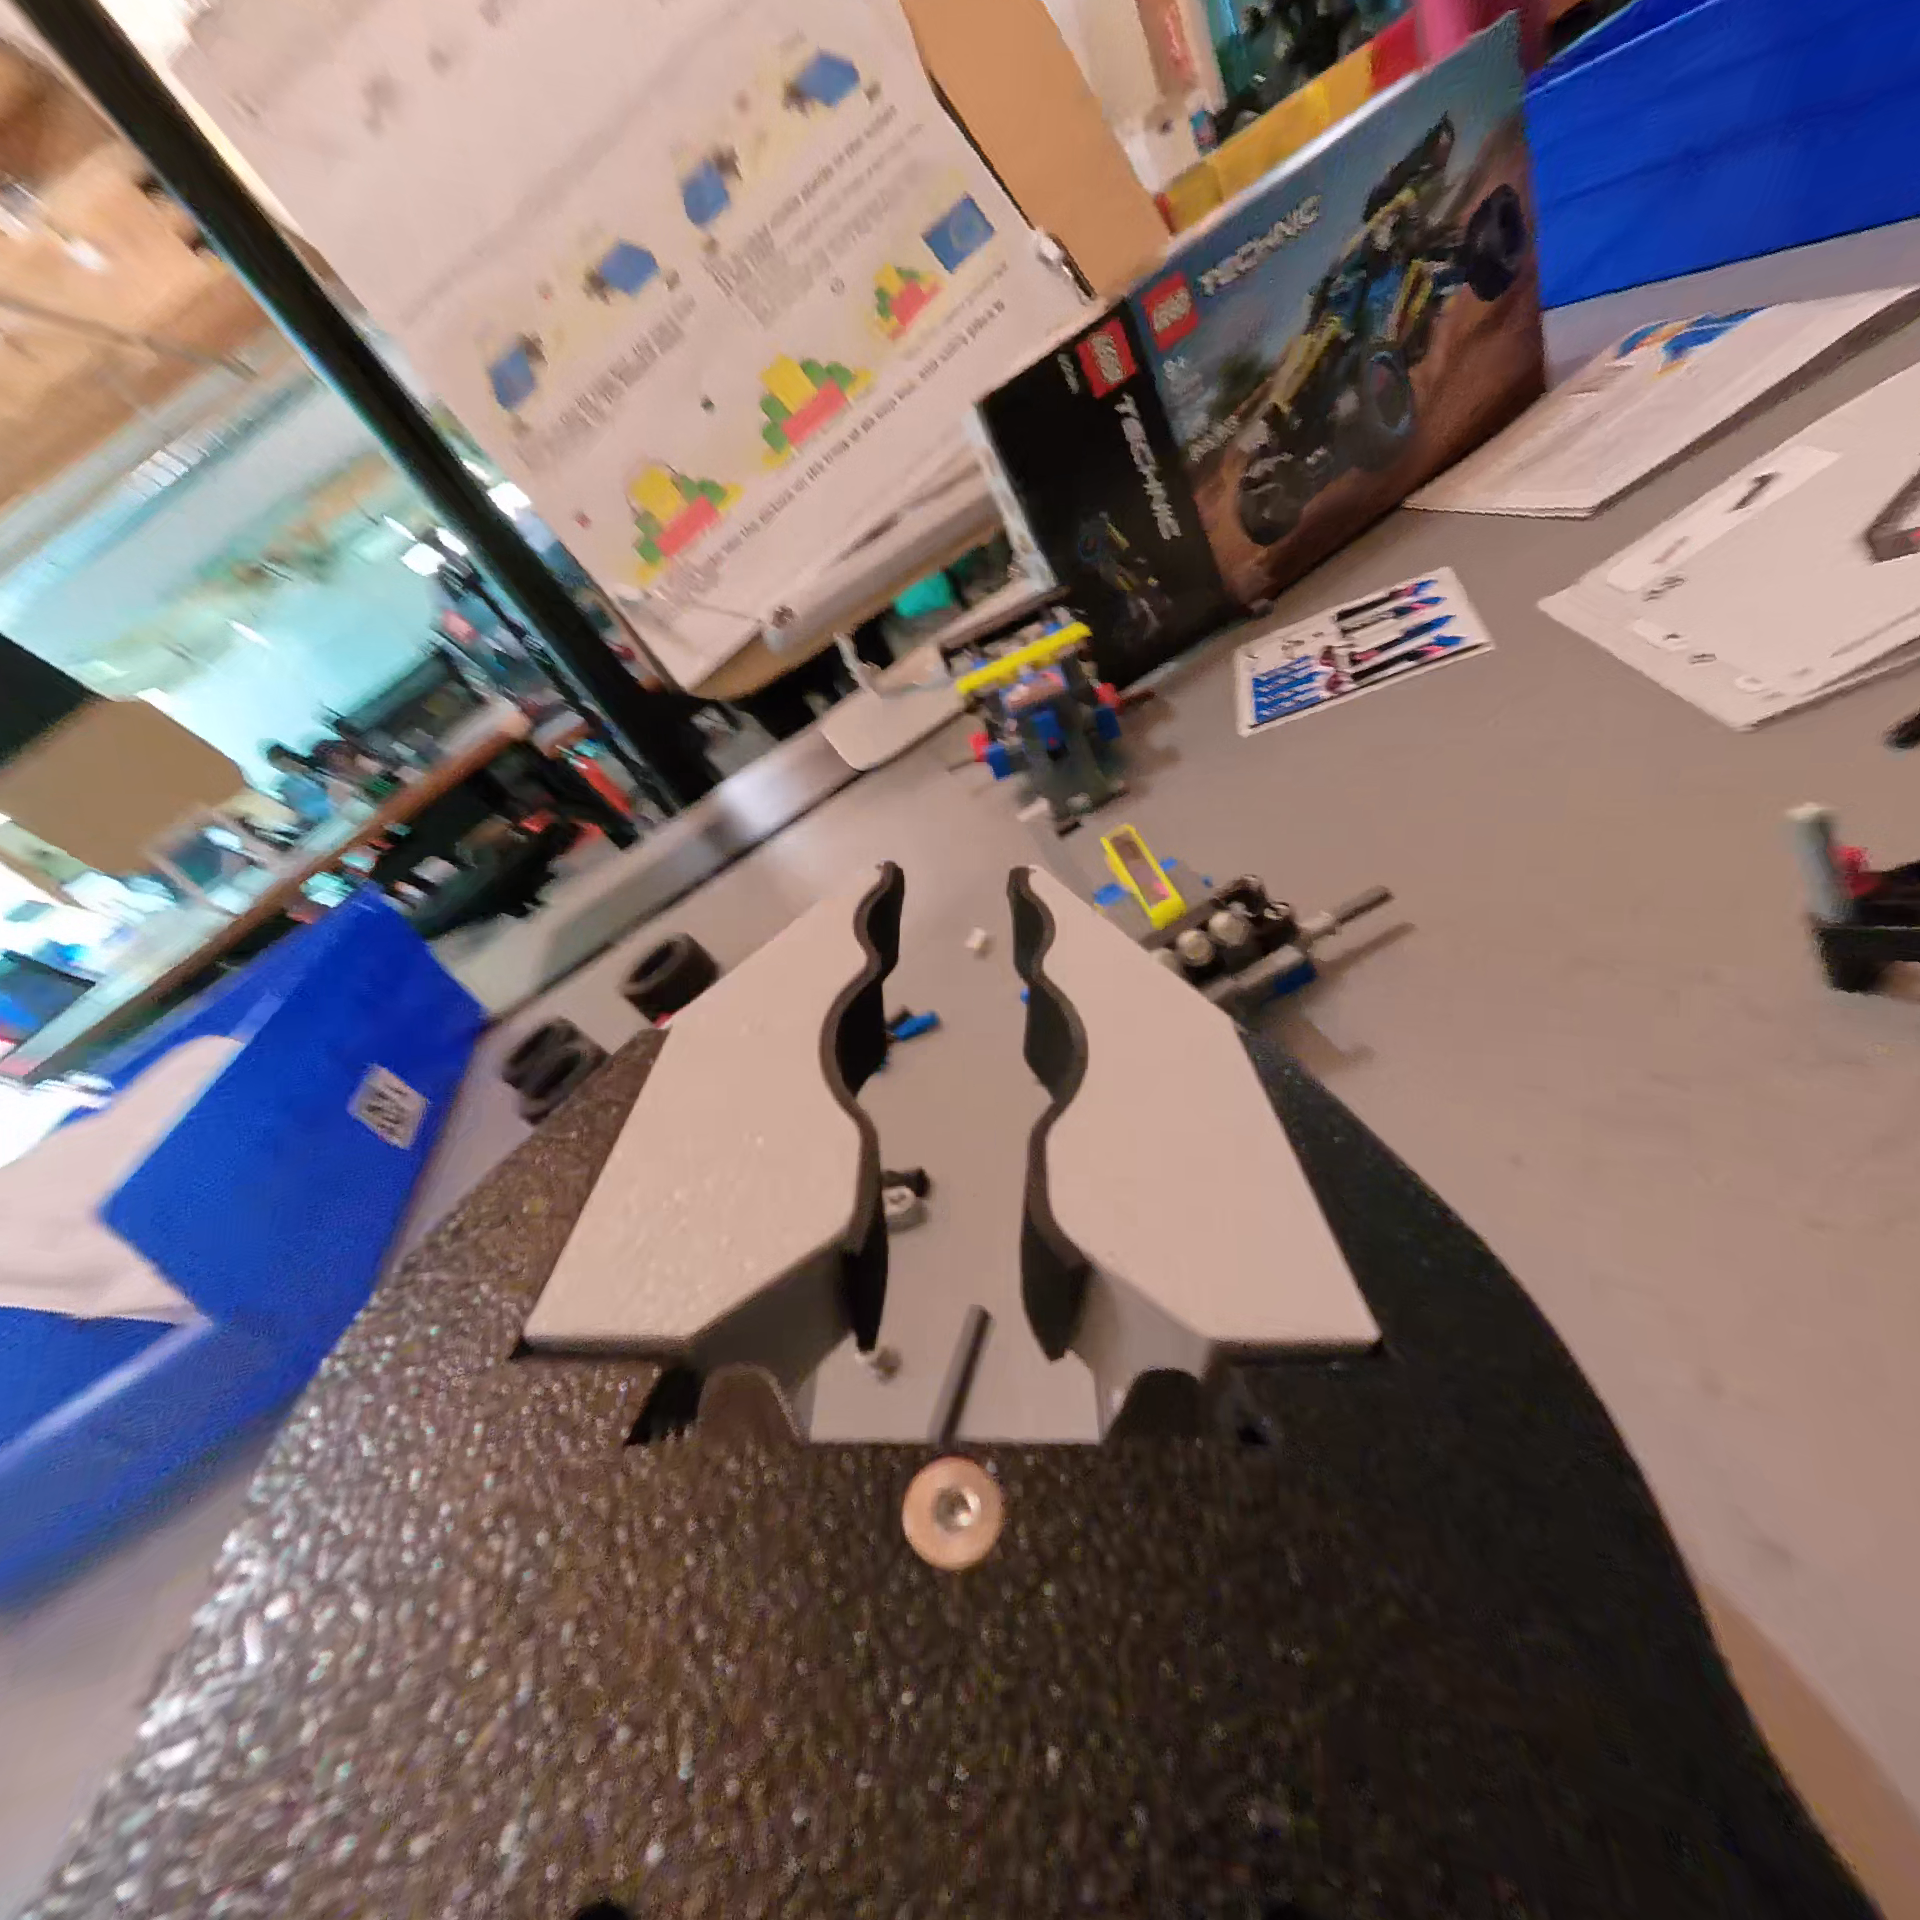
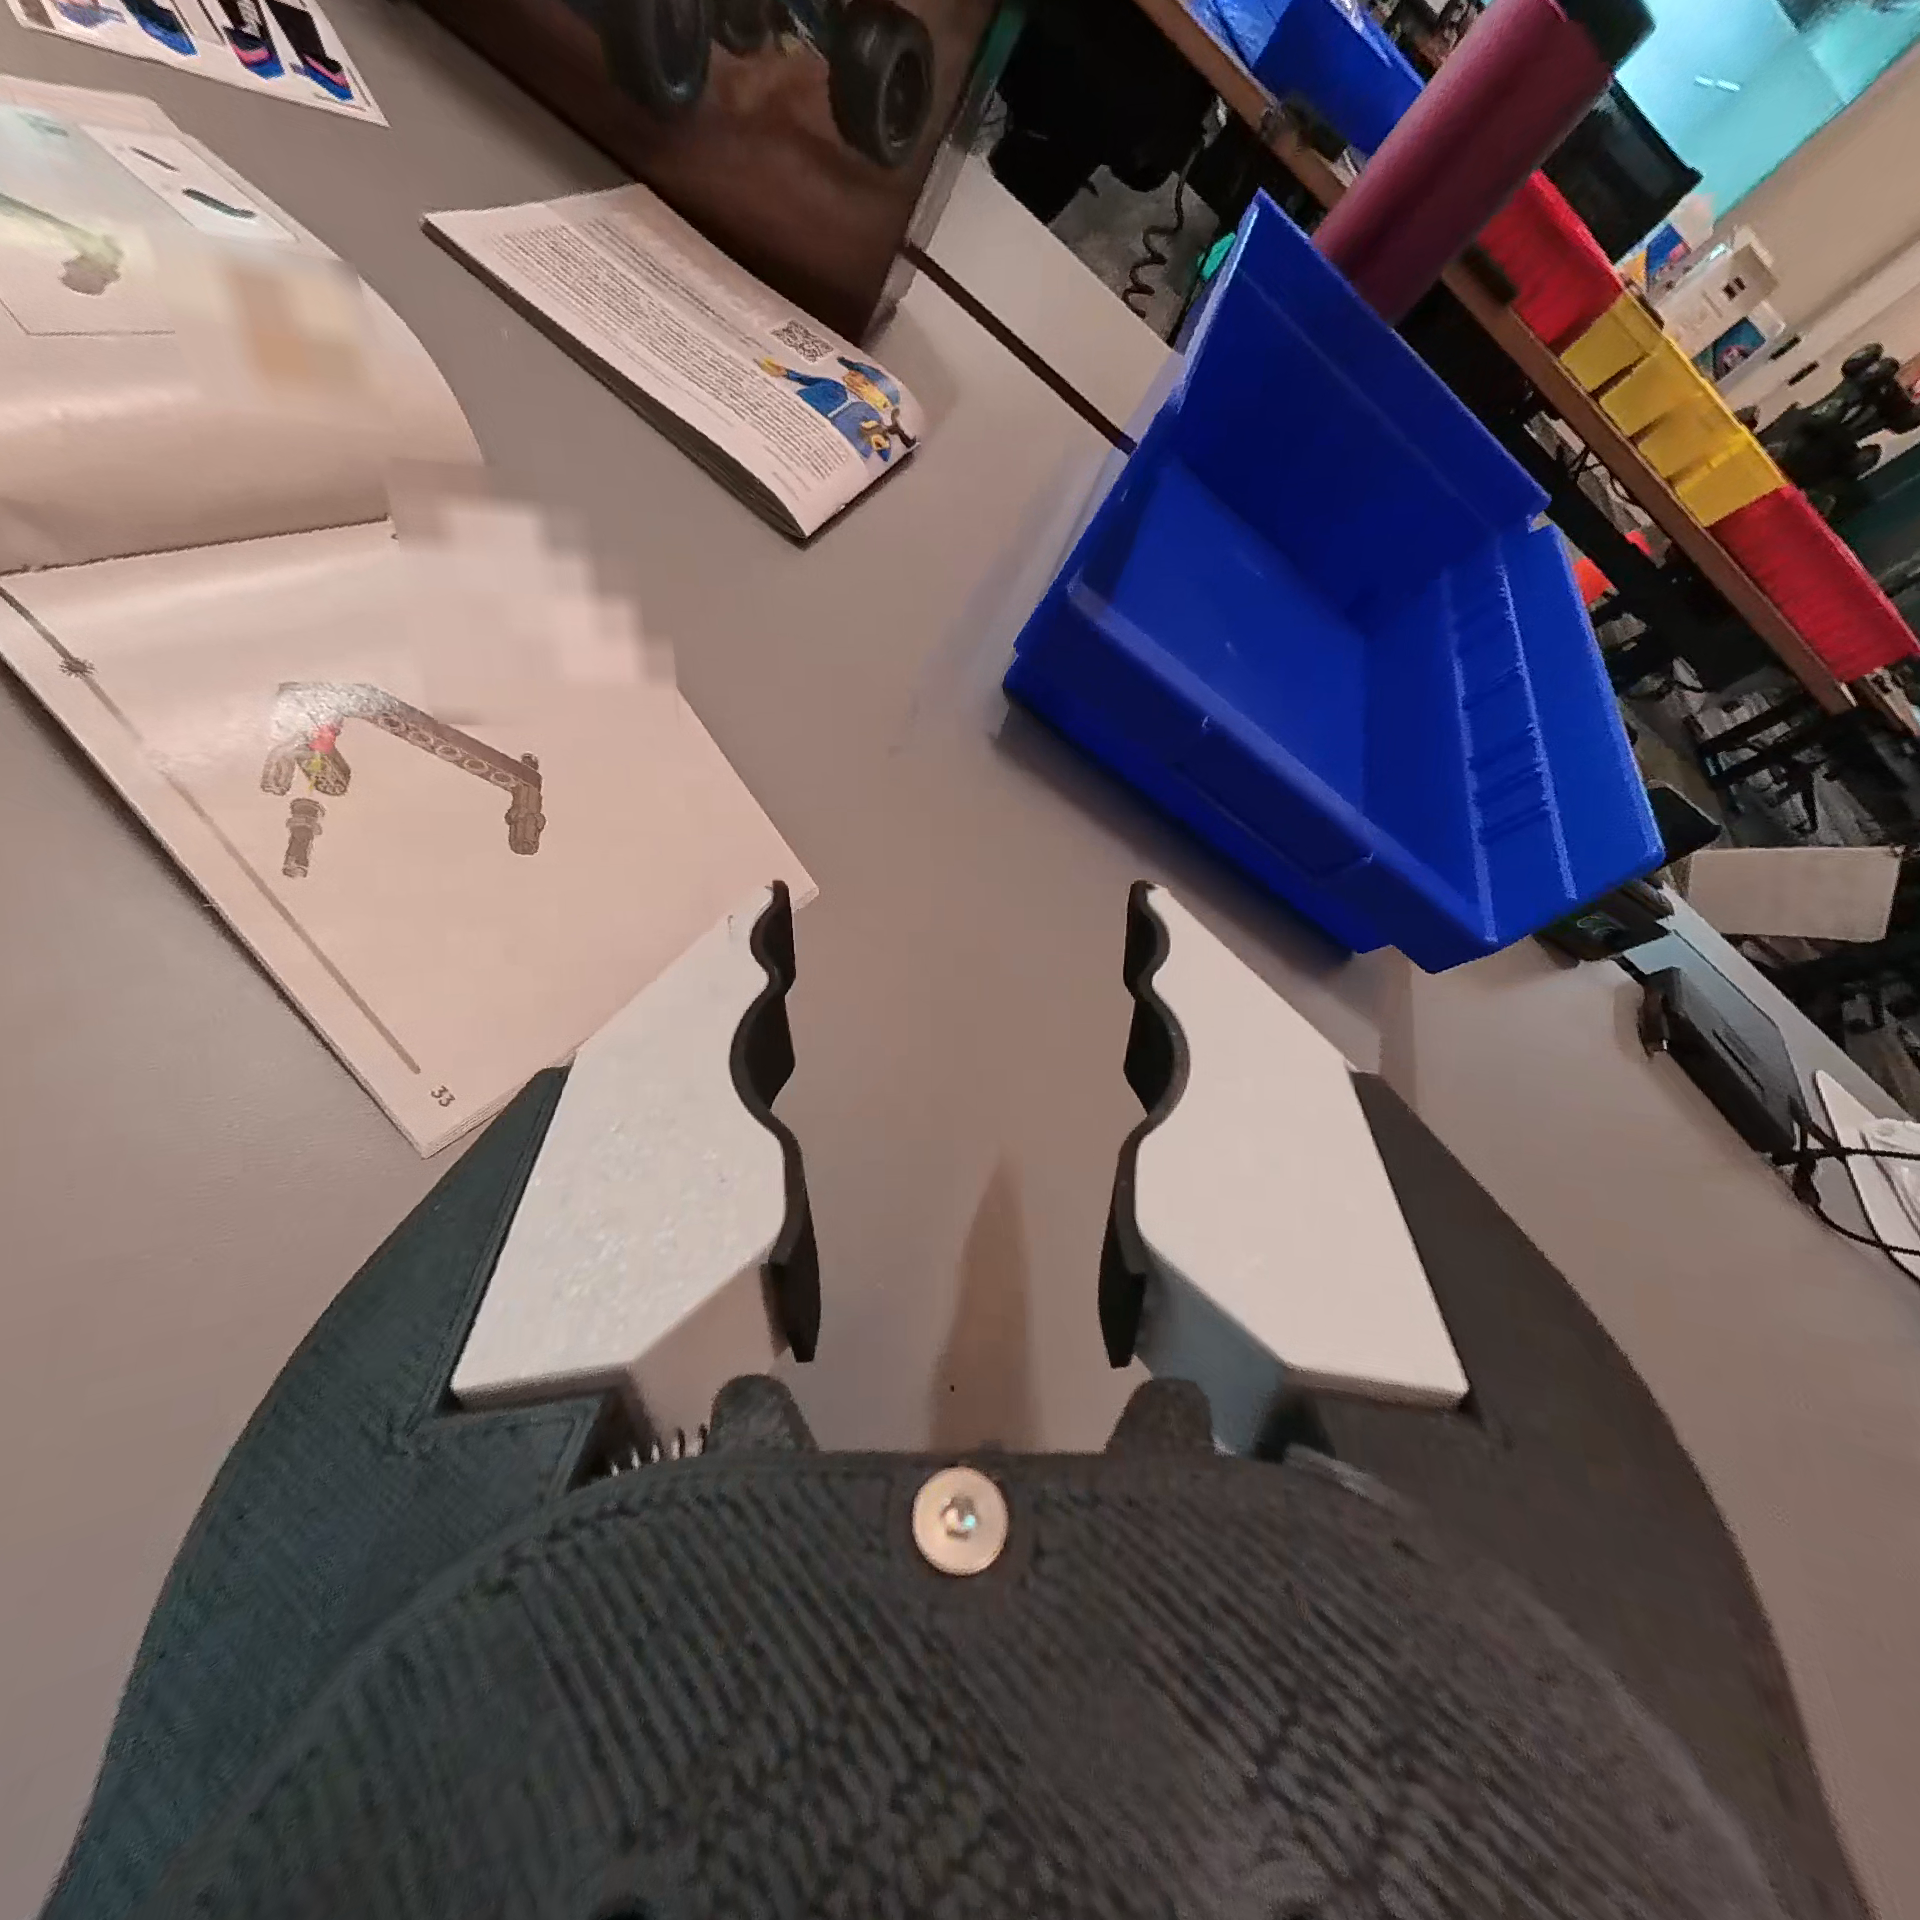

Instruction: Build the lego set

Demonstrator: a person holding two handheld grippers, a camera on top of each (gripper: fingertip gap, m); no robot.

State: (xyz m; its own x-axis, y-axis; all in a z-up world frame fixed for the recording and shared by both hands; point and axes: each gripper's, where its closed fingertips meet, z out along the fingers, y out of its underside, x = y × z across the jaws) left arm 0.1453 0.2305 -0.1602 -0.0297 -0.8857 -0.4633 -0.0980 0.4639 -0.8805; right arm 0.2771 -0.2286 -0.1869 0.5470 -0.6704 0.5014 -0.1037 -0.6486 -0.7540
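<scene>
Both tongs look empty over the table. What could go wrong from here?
1. Left tongs hang low and open over tiny loose parts: a small white piece and a blue pin. A slight sweep could scatter them.
2. The view is blurred, and the grey part-built assembly sits just right of those tongs, so a bump seems possible.
3. Right tongs overlap the open instruction booklet corner, near the blue bin; a snag is possible.

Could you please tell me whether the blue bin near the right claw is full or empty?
Empty: the blue bin shows only bare blue floor and walls.
</scene>
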